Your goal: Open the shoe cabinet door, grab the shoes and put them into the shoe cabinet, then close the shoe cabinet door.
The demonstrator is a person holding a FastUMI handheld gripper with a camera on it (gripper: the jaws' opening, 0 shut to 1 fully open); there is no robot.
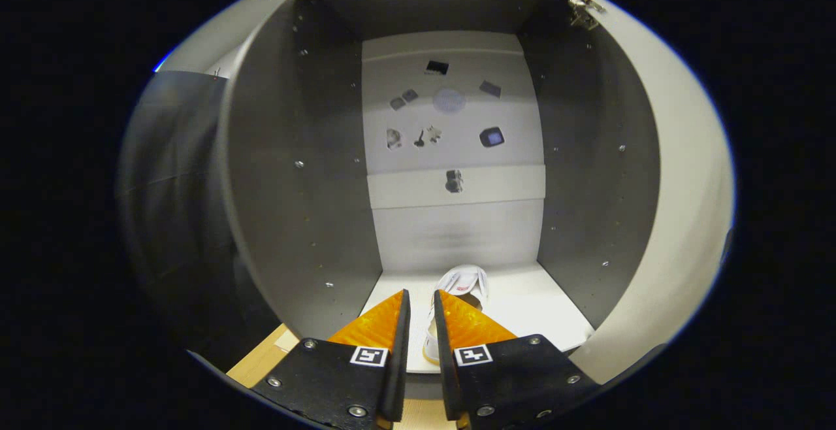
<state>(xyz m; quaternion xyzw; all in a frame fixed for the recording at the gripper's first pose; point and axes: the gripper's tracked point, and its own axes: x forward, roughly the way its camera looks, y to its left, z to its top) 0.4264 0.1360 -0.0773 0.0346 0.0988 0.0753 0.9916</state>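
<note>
Your white low-top sneaker (462, 293) is already on the pale floor of the grey, open-fronted shoe cabinet (294, 175), toe pointing at the back panel, its heel caught between your gripper (421, 299) fingers, which look nearly together and pinched on it. The white door (679, 175) hangs open at the right. Letting go and closing it remain. You're aiming level, straight in.

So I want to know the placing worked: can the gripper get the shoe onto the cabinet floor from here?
Probably yes. The gripper has its fingers nearly closed around the white shoe's side, already inside the open cabinet. The cabinet floor ahead looks bare, and the door is swung aside.
</note>
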